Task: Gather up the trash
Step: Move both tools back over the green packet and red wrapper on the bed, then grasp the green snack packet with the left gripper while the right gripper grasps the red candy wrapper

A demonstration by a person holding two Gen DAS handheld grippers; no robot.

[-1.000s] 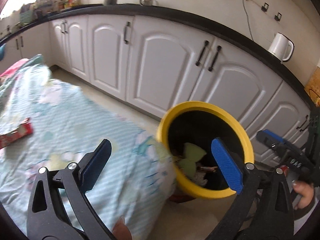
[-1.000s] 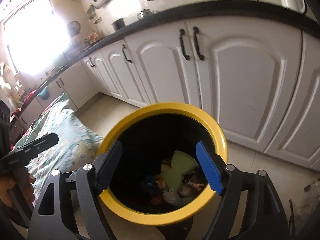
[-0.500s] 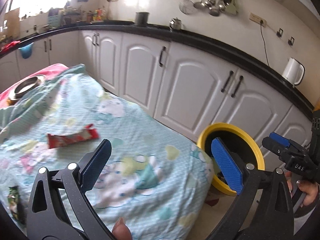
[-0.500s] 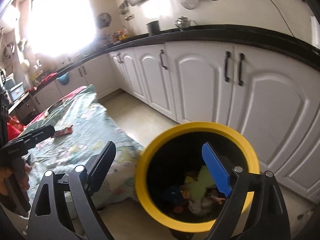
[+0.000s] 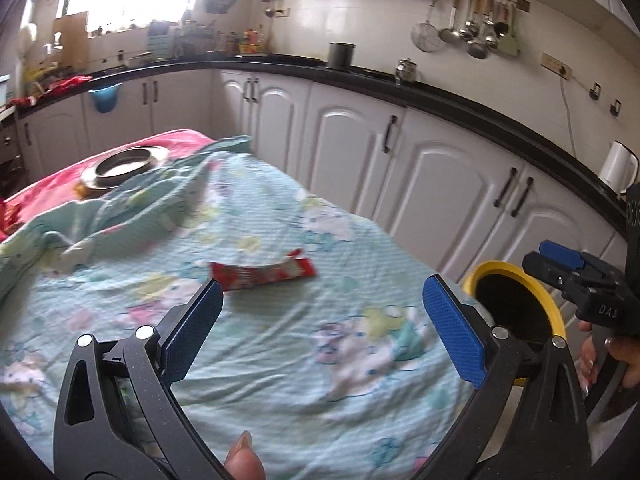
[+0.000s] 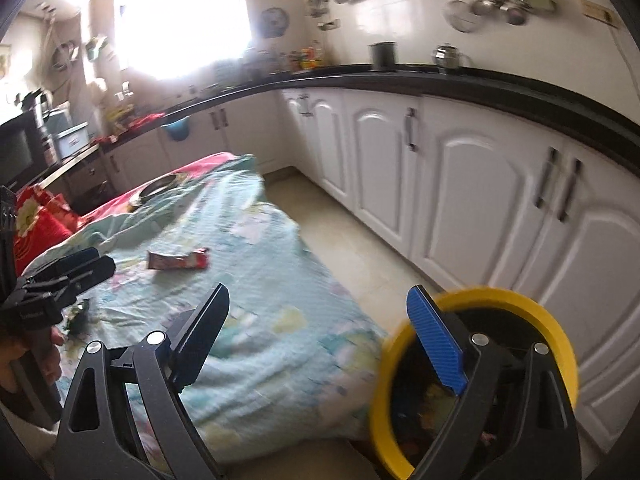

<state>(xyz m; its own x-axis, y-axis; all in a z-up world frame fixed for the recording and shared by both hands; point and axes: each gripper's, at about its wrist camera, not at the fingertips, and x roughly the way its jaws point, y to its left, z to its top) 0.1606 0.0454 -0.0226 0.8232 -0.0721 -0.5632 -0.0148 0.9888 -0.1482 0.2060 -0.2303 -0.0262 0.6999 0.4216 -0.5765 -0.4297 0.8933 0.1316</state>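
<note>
A kitchen lined with white cabinets (image 5: 436,168) framed the scene, where a pale green patterned cloth (image 5: 280,320) covered the surface. A yellow-rimmed bin (image 6: 520,300), already holding rubbish, stood on the floor at the cloth's four o'clock corner. A red snack wrapper (image 5: 262,274) lay flat near the cloth's middle, at twelve o'clock from the left gripper (image 5: 320,320), and a small dark scrap (image 6: 80,316) sat by that gripper in the right wrist view. The left gripper's jaws stood wide apart and empty. The right gripper (image 6: 316,336) likewise carried nothing, its jaws spread about as wide as they go. The wrapper looked light, thin and crinkly, likely slippery; pinching it across its narrow middle would probably serve best, without catching the soft cloth.
</note>
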